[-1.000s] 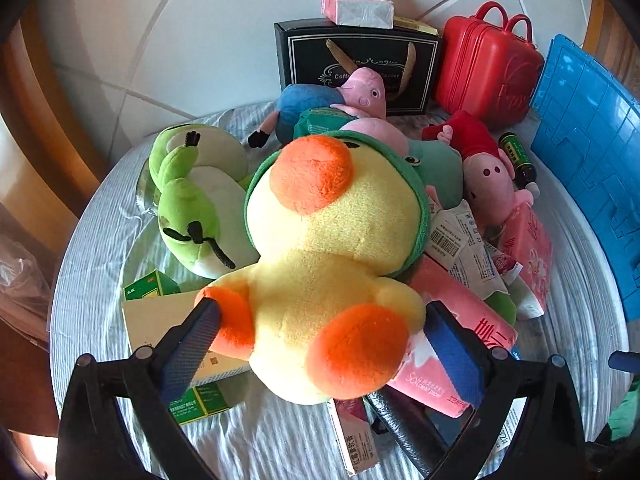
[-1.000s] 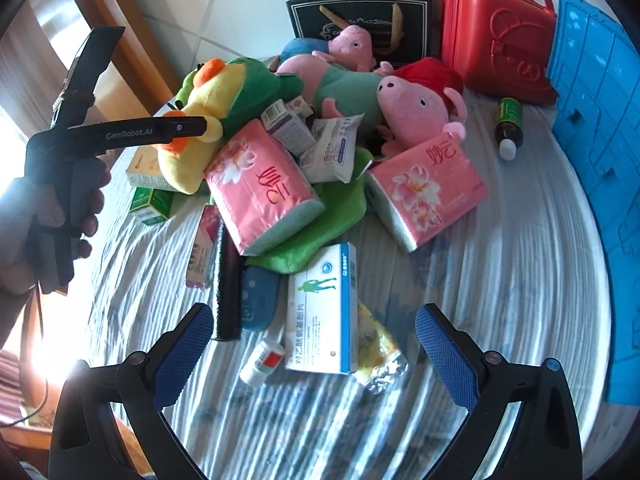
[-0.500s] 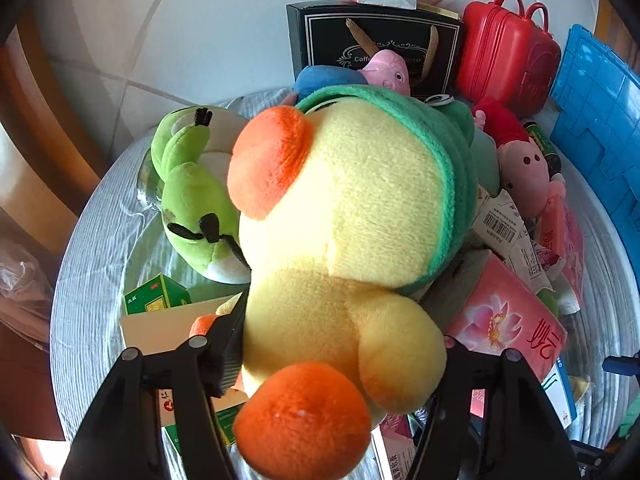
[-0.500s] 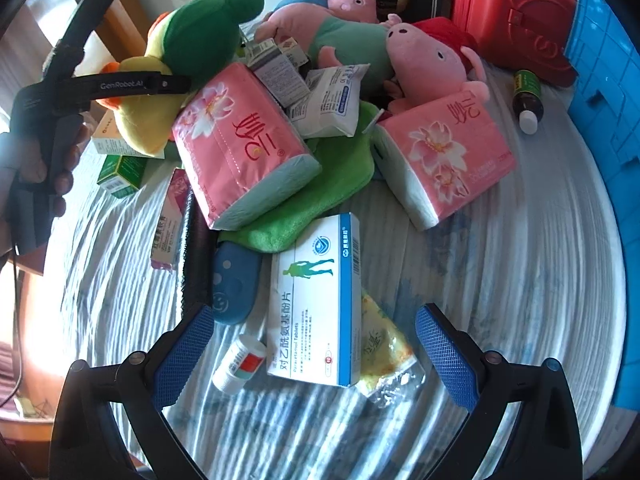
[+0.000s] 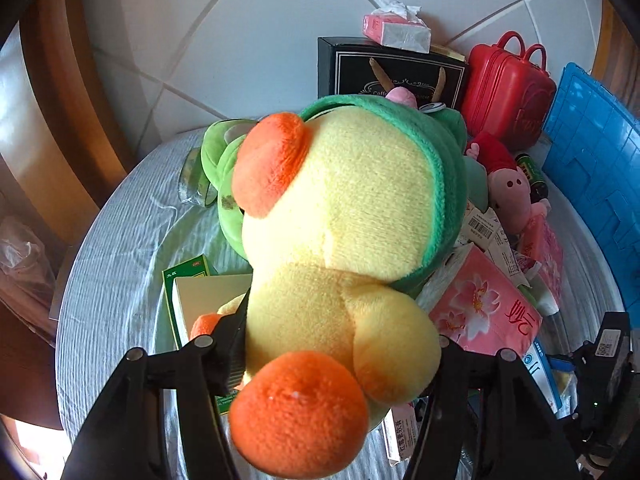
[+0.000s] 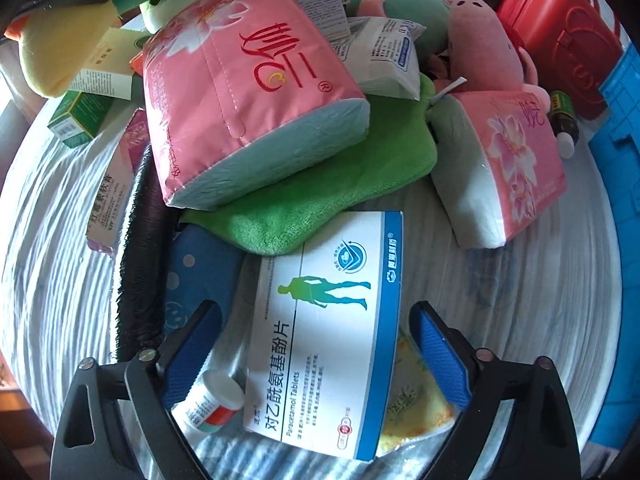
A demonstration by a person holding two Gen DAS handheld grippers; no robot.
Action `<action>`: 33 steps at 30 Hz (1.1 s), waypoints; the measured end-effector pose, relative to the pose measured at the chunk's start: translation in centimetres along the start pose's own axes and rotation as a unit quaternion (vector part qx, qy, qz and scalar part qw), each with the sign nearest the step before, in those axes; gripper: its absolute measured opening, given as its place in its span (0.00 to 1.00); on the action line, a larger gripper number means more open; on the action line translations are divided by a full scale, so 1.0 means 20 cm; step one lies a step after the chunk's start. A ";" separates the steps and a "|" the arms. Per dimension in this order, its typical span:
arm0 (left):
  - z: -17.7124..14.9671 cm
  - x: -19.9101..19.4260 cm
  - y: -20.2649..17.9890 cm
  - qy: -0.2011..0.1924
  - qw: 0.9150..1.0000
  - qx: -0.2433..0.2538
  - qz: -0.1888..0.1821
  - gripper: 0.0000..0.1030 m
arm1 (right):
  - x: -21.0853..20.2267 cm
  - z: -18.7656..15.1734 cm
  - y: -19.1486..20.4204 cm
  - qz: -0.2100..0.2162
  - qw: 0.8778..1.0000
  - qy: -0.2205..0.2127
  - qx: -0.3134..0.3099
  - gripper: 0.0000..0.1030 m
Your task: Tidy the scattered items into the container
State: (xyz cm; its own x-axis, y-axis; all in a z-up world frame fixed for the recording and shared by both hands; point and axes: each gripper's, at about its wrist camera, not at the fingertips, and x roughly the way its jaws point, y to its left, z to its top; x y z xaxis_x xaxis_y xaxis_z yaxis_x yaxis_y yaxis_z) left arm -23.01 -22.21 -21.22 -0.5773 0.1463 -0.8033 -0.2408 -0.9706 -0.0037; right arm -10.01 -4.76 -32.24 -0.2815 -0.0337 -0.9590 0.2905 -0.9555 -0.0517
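Observation:
My left gripper (image 5: 336, 332) is shut on a yellow plush duck (image 5: 340, 200) with orange beak and feet and a green hood; the duck fills the left wrist view, held off the round table (image 5: 112, 264). The duck's body (image 6: 52, 52) also shows at the top left of the right wrist view. My right gripper (image 6: 316, 344) points steeply down over a white-and-blue Paracetamol tablet box (image 6: 328, 320). Its jaws are closing with the box between them, and gaps still show at both pads. The blue container (image 5: 592, 184) stands at the table's right edge.
Beside the box lie a small white bottle (image 6: 212, 404), a yellow sachet (image 6: 412, 404), a black case (image 6: 140, 260) and pink tissue packs (image 6: 248, 80) on a green plush (image 6: 320, 192). At the back are a red case (image 5: 504, 92), a black gift bag (image 5: 384, 76) and pig plushes (image 5: 508, 188).
The left jaws closed on the duck and drew it closer to the camera. The right gripper sank towards the tablet box and its jaws began to narrow.

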 end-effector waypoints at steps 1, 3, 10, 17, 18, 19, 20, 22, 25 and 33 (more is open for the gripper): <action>-0.01 -0.01 0.01 -0.001 1.000 0.000 0.001 0.57 | 0.01 0.00 0.01 -0.007 1.000 0.002 -0.004 0.71; -0.02 -0.02 0.02 -0.001 1.000 -0.004 0.001 0.57 | 0.02 0.01 0.02 -0.011 1.000 0.005 -0.006 0.72; -0.05 -0.03 0.03 0.003 1.000 -0.009 0.006 0.57 | -0.02 -0.01 -0.01 0.007 1.000 -0.002 0.011 0.71; -0.07 -0.08 0.01 0.004 1.000 -0.013 0.012 0.57 | -0.10 -0.02 -0.05 0.013 1.000 -0.008 0.019 0.71; -0.08 -0.09 0.00 0.005 1.000 -0.012 0.012 0.57 | -0.11 -0.03 -0.06 0.014 1.000 -0.009 0.021 0.71; -0.08 -0.10 0.00 0.005 1.000 -0.010 0.013 0.57 | -0.12 -0.03 -0.06 0.015 1.000 -0.010 0.021 0.71; -0.09 -0.11 -0.01 0.006 1.000 -0.009 0.013 0.57 | -0.14 -0.04 -0.07 0.016 1.000 -0.010 0.022 0.71; -0.10 -0.13 -0.03 0.006 1.000 -0.008 0.013 0.57 | -0.16 -0.05 -0.08 0.017 1.000 -0.013 0.023 0.71; -0.10 -0.17 -0.06 0.005 1.000 -0.006 0.013 0.57 | -0.22 -0.07 -0.10 0.019 0.999 -0.020 0.030 0.71; -0.06 -0.33 -0.12 -0.011 1.000 -0.001 0.013 0.57 | -0.46 -0.02 -0.13 0.027 0.997 -0.058 0.041 0.70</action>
State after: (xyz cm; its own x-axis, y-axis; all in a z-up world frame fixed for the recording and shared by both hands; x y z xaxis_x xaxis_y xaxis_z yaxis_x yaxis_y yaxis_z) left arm -17.57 -21.06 -16.60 -0.6010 0.1251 -0.7894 -0.2242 -0.9744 0.0163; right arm -7.84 -1.77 -23.41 -0.3722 -0.1144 -0.9211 0.2344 -0.9718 0.0260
